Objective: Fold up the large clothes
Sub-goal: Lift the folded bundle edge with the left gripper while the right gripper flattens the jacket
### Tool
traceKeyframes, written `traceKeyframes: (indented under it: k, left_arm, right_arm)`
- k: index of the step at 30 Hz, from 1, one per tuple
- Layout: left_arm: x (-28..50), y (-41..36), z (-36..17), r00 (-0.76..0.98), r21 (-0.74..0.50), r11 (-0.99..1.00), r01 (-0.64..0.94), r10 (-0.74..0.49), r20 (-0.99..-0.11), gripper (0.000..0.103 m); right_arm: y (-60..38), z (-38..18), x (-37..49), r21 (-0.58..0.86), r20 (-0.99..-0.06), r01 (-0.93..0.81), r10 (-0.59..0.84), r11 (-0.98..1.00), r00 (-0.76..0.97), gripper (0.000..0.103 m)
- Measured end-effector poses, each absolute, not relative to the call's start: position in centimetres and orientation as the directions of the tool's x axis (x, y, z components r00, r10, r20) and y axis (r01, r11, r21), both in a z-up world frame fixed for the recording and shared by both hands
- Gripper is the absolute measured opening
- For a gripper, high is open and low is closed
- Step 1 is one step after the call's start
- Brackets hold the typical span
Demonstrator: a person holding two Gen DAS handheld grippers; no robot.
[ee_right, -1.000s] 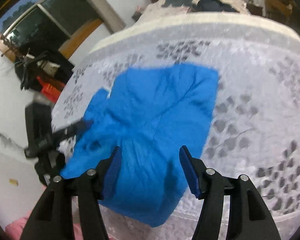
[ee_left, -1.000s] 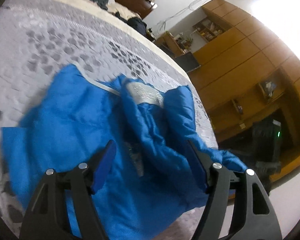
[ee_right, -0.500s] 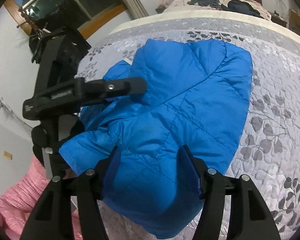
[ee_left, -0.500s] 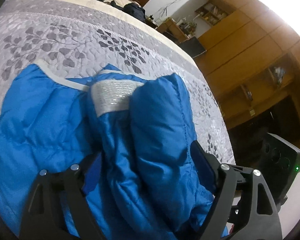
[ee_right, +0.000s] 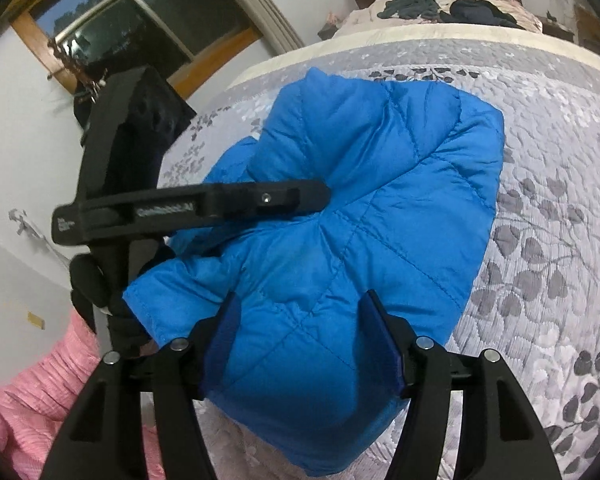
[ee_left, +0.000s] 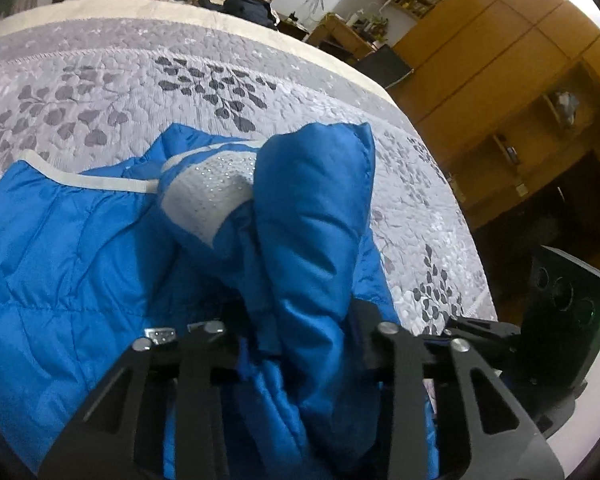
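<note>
A blue puffer jacket with white trim lies crumpled on the grey leaf-print bed cover. My left gripper is shut on a thick raised fold of the jacket near its white-lined collar. In the right wrist view the jacket lies in a rough mound, and one of the left gripper's fingers rests across its left side. My right gripper is open, its blue pads straddling the jacket's near edge without pinching it.
Dark clothes and pillows lie at the head of the bed. Wooden cabinets stand past the bed's right edge. A window is on the left wall, and pink fabric sits below the bed's near corner.
My left gripper has moved in low over the jacket and its jaws have narrowed onto the raised fold. My right gripper has come closer to the jacket's near edge and stays open.
</note>
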State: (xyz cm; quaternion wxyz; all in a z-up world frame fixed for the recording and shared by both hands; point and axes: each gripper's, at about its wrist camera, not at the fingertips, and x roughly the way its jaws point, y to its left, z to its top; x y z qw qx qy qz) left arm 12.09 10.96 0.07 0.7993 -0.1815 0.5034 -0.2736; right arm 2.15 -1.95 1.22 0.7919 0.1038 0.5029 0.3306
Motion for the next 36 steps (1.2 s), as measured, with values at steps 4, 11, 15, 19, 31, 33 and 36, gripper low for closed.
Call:
traceKeyframes:
  k: [4,11,15,19,31,33,36]
  left_arm:
    - [11.3,11.0,1.0,0.382,-0.561,0.787,0.257,-0.616,-0.689,0.021]
    - [10.0,11.4,2.8,0.417,-0.6,0.743,0.297,-0.666,-0.618,0.015]
    - [9.2,11.6,4.5,0.438,-0.621,0.708,0.335,-0.701,-0.563,0.013]
    - [8.0,12.6,6.9,0.467,-0.631,0.675,0.383,-0.731,-0.498,0.012]
    - [5.4,22.4,9.1,0.552,-0.659,0.657,0.365,-0.723,-0.415,0.012]
    - [5.4,24.6,7.9,0.56,-0.666,0.671,0.326,-0.705,-0.435,0.012]
    - [5.4,26.7,6.1,0.553,-0.675,0.679,0.288,-0.693,-0.462,0.012]
  right_arm:
    - [-3.7,1.9,1.4,0.546,-0.686,-0.407,0.67,0.732,0.284,0.064]
    - [-7.9,2.9,-0.3,0.562,-0.661,-0.336,0.654,0.756,0.367,0.064]
    - [-9.5,2.7,-0.4,0.579,-0.65,-0.305,0.654,0.756,0.386,0.065]
    - [-9.9,2.9,-0.5,0.592,-0.634,-0.309,0.667,0.744,0.392,0.065]
    - [-4.6,4.7,0.8,0.565,-0.636,-0.407,0.693,0.718,0.341,0.07]
    - [-3.0,4.8,1.0,0.555,-0.651,-0.424,0.691,0.716,0.314,0.071]
    - [-0.5,4.2,1.5,0.542,-0.684,-0.436,0.679,0.718,0.269,0.071]
